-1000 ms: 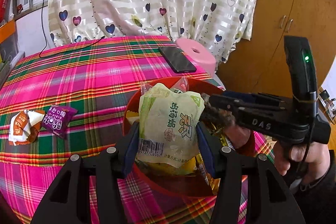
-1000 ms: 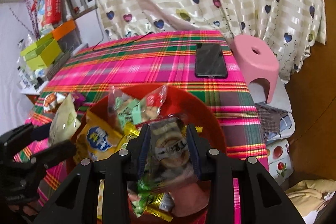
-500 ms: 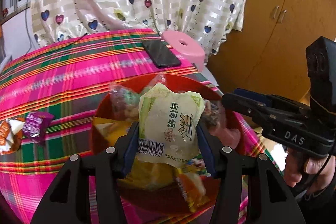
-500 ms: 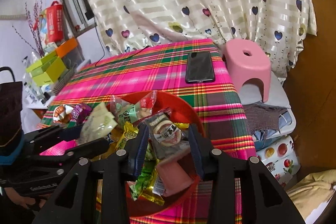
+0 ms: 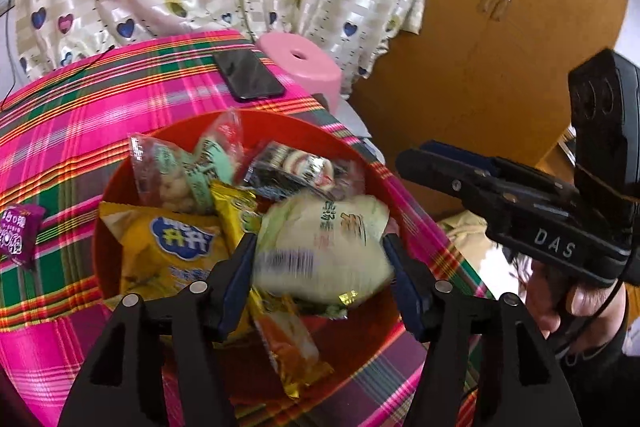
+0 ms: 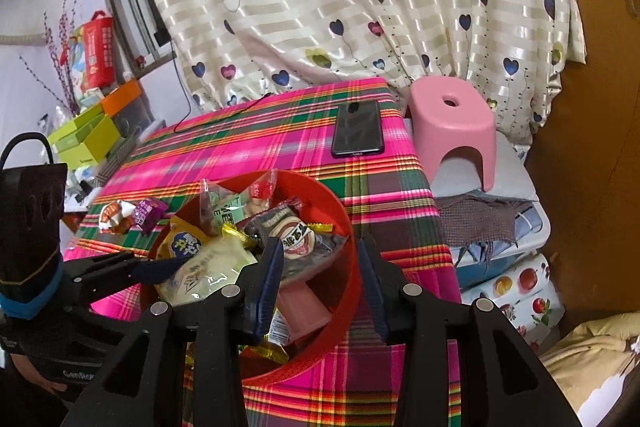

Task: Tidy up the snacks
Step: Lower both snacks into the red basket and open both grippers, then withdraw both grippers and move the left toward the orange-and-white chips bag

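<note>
The pale green snack packet (image 5: pixel 324 247) sits blurred between the jaws of the left gripper (image 5: pixel 318 275), which are opening with the pads no longer pressing it, directly over the red bowl (image 5: pixel 316 131) already heaped with packets; judgement: finish spreading the jaws before pulling back, so the packet drops inside the rim and does not snag on a pad. The right gripper (image 6: pixel 318 267) stands part-open and empty, its jaws straddling the bowl's near wall, with the dark round-logo packet (image 6: pixel 298 241) just beyond its left pad. Bowl floor hidden under wrappers; two loose packets (image 6: pixel 132 217) remain on the plaid tablecloth (image 6: pixel 256 147), labels unreadable.
</note>
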A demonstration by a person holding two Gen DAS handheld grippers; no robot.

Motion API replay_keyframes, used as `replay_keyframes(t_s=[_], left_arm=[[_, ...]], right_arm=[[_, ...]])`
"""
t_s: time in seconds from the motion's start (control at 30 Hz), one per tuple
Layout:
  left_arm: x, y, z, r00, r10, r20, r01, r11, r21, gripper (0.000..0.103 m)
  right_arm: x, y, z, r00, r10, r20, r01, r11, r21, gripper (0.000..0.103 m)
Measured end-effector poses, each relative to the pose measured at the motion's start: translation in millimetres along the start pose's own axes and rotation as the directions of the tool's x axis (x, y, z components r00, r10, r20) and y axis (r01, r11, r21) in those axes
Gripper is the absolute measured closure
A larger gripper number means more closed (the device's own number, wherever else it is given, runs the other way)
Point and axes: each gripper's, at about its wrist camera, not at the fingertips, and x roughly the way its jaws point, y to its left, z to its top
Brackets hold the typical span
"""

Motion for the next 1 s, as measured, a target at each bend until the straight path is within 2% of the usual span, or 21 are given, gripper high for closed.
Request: replay_keyframes(t_s=[0.4,0.63,0.77,1.0], left_arm=[[-30.4,-0.1,-15.0,0.998,0.006,0.070,-0.007,1.000,0.021,0.038],[-48.0,12.5,-24.2,0.992,0.088,0.092,-0.087,0.996,-0.017,0.038],[-61.2,18.8,-30.4,0.983,0.147,0.114,-0.143,0.989,-0.041,0.038],[-84.0,31.1,-45.3,0.969,0.203,0.143,-0.191,0.977,-0.096,0.038]], right_arm=[[-8.9,12.8,-9.9,0.999,0.036,-0.013,-0.036,0.999,-0.027,0.066],[-17.5,26.2,-12.9,0.999,0.052,-0.005,-0.052,0.998,-0.046,0.066],[-21.5,37.4,-15.0,0.998,0.068,-0.005,-0.068,0.996,-0.061,0.066],[-24.5,64.3,-20.4,0.995,0.097,-0.018,-0.099,0.990,-0.104,0.066]])
